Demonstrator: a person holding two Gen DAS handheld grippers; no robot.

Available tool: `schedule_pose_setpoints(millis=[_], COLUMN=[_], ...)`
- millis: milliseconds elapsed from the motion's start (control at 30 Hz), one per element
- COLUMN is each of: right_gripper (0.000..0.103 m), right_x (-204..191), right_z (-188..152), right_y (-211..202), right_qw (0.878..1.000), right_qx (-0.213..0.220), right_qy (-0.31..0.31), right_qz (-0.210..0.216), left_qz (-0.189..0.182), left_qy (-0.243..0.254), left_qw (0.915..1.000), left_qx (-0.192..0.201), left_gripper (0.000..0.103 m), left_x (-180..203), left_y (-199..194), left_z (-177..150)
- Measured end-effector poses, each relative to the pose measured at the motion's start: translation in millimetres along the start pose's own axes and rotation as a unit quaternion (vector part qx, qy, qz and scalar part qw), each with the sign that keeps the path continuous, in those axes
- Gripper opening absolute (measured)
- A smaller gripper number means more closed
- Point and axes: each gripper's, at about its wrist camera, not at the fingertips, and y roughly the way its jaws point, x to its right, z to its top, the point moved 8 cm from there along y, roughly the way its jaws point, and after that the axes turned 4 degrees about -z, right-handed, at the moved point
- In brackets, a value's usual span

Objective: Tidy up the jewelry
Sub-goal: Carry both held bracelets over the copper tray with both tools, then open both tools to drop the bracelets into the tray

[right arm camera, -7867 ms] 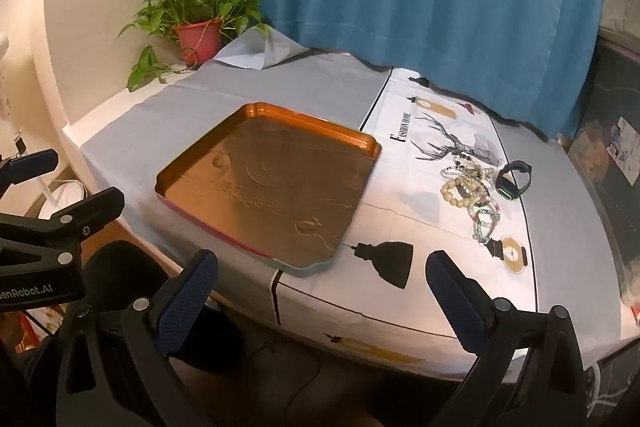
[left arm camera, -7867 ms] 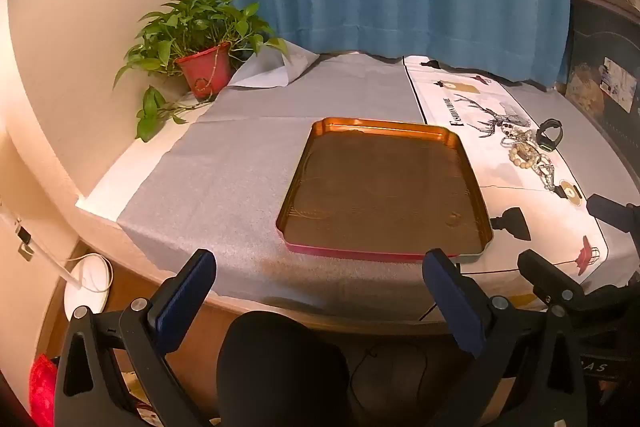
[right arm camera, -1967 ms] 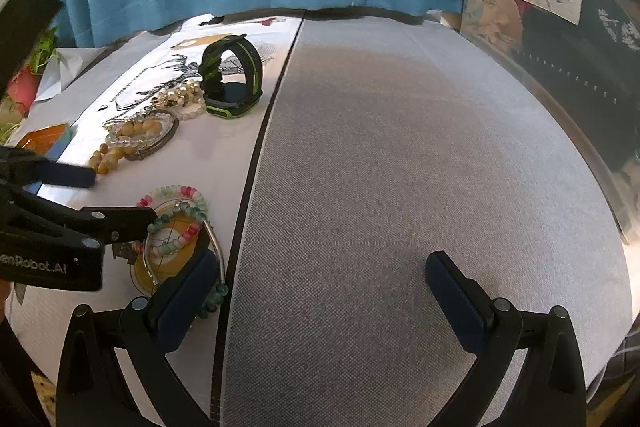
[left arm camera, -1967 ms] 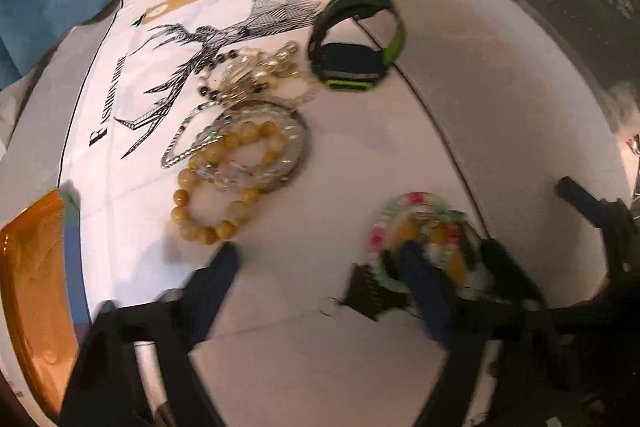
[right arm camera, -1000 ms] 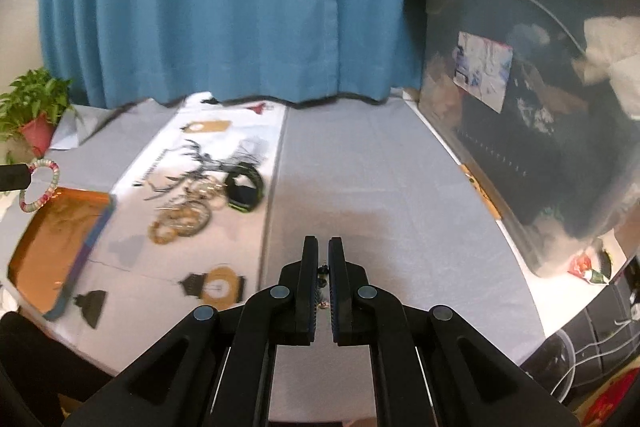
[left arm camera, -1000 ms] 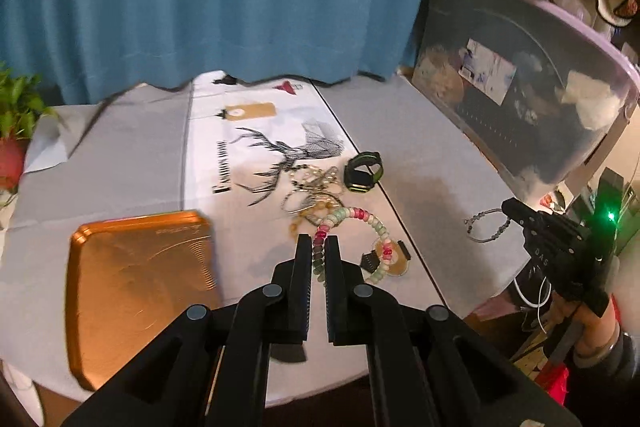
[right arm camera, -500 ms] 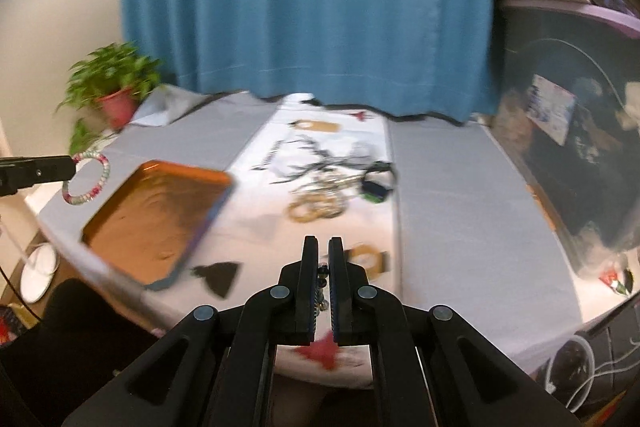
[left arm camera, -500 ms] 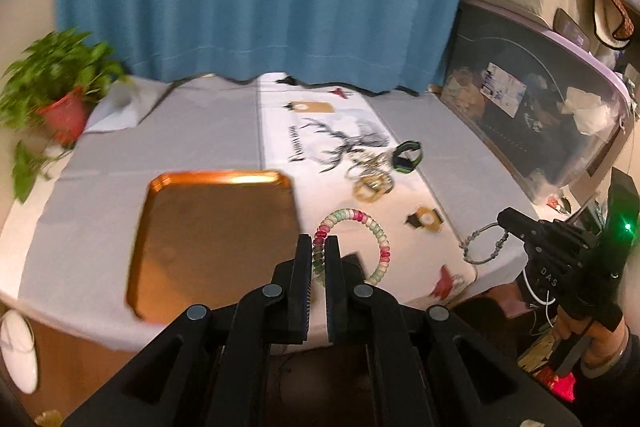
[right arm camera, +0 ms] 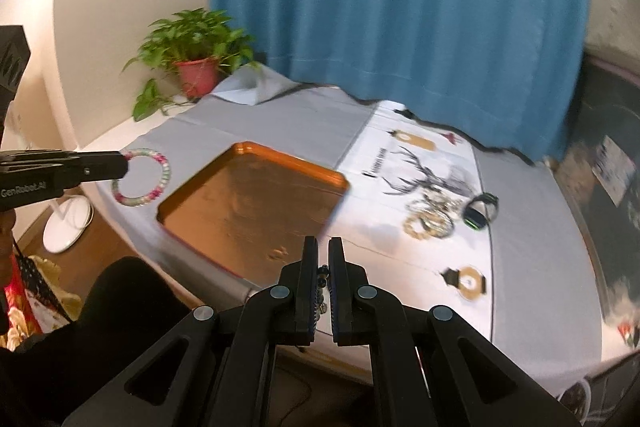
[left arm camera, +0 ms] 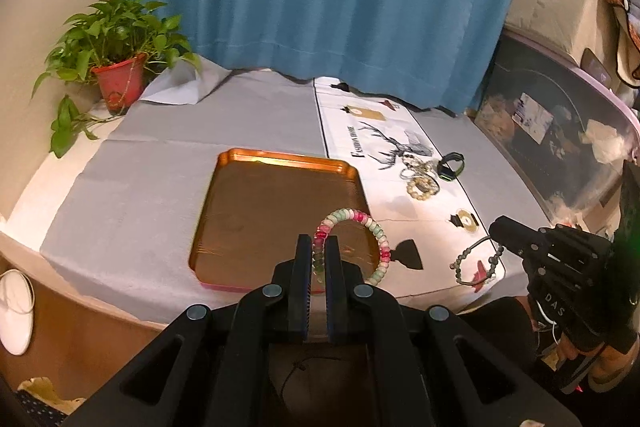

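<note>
**Two bracelets held above the tray**

Left gripper (left arm camera: 319, 261): jaws clamped on a pink-green bracelet (left arm camera: 356, 245), seen at frame centre over the orange tray (left arm camera: 256, 203). Right gripper (right arm camera: 323, 279): jaws closed on a dark beaded bracelet (left arm camera: 474, 261). Remaining jewelry (left arm camera: 424, 177) is grouped on the tabletop, right of centre.

Pastel bead bracelet (left arm camera: 352, 243) in left gripper (left arm camera: 316, 259)
</note>
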Motion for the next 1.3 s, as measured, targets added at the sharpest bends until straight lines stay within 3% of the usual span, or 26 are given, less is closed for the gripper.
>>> schedule_pose_setpoints(millis=[267,600,1033,1100,1133,1167,1200,1267,1300], right_gripper=[0.005,0.005,0.007,0.01,0.013,0.024,0.032,0.07,0.073], right_x=[-31.8,-54.4,-66.0,-62.4,-60.0,-57.3,-54.6,-50.1,-47.8], right_z=[22.9,45.1,44.9,44.1,42.0,40.3,37.3,30.3,24.4], right_y=[36.7,104.2,194.7,201.4,203.9,205.0,204.3,197.0,188.2], right_qw=[1.0,0.999,0.996,0.995,0.995,0.995,0.994,0.994,0.995], right_qx=[-0.009,-0.028,-0.071,-0.081,-0.089,-0.096,-0.101,-0.104,-0.1], right_qy=[-0.023,-0.017,-0.002,0.007,0.008,0.01,0.01,0.009,0.004], right_qz=[0.009,0.03,0.05,0.05,0.045,0.04,0.036,0.029,0.024], left_qz=[0.011,0.025,0.035,0.033,0.036,0.048,0.06,0.078,0.085], left_qy=[-0.011,-0.034,-0.04,-0.047,-0.051,-0.057,-0.06,-0.058,-0.055], left_qw=[0.9999,0.9989,0.9965,0.9956,0.9949,0.994,0.9937,0.994,0.9935], left_qx=[0.001,-0.02,-0.064,-0.074,-0.079,-0.08,-0.073,-0.05,-0.053], left_gripper=[0.004,0.004,0.005,0.019,0.048,0.08,0.088,0.09,0.091], left_x=[-28.5,-73.0,-103.4,-104.2,-105.0,-107.4,-110.7,-112.3,-112.7], left_y=[19.2,71.2,146.5,152.9,154.6,153.9,151.1,139.4,135.7], left_z=[9.4,23.7,23.2,22.4,21.4,20.0,20.4,18.9,16.5])
